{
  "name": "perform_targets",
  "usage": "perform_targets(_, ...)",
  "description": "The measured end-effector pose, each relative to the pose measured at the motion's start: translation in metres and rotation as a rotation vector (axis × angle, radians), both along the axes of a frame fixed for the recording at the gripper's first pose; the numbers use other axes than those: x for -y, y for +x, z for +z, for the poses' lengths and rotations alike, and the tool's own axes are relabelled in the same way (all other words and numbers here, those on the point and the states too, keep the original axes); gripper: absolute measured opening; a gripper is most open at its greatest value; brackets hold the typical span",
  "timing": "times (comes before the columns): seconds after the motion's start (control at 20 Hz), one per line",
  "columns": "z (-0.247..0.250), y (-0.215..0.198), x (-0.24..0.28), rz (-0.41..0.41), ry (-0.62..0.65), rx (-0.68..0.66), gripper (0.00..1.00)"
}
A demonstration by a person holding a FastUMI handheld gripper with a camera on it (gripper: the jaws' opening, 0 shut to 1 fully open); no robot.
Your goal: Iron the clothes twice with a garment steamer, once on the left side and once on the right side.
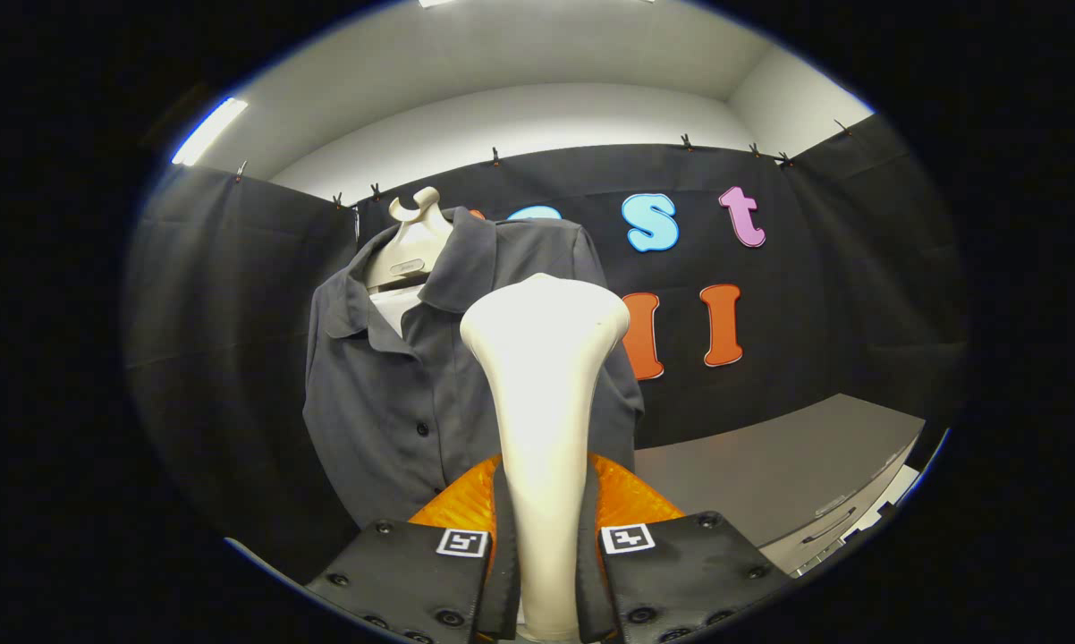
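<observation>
A white garment steamer (pixel 545 394) stands upright between my fingers, its wide head rising ahead of them. My gripper (pixel 545 572) is shut on the steamer's narrow handle, both fingers pressing its sides. Beyond the steamer head hangs a dark grey button-up shirt (pixel 394 385) on a cream mannequin torso (pixel 410 246). The steamer head is in front of the shirt's right half, and I cannot tell whether it touches the fabric. An orange part (pixel 622 496) shows just behind the fingers, at the steamer's base.
Black cloth walls surround the booth on the left, behind and right of the shirt. A grey tabletop (pixel 770 474) stretches to the right of the shirt, with a white cabinet front (pixel 846 519) at its near right edge.
</observation>
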State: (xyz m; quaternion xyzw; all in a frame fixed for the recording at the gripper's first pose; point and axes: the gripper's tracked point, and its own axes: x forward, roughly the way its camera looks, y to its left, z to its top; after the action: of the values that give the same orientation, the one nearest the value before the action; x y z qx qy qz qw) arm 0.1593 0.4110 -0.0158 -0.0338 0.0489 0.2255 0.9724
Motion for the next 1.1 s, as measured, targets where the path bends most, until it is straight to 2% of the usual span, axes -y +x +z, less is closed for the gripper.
perform_targets(0.15, -0.011, 0.011, -0.015, 0.024, -0.006, -0.008, 0.32)
perform_targets(0.5, -0.045, 0.042, -0.030, 0.017, -0.049, -0.047, 0.32)
perform_targets(1.1, -0.079, 0.049, -0.028, 0.008, -0.121, -0.058, 0.32)
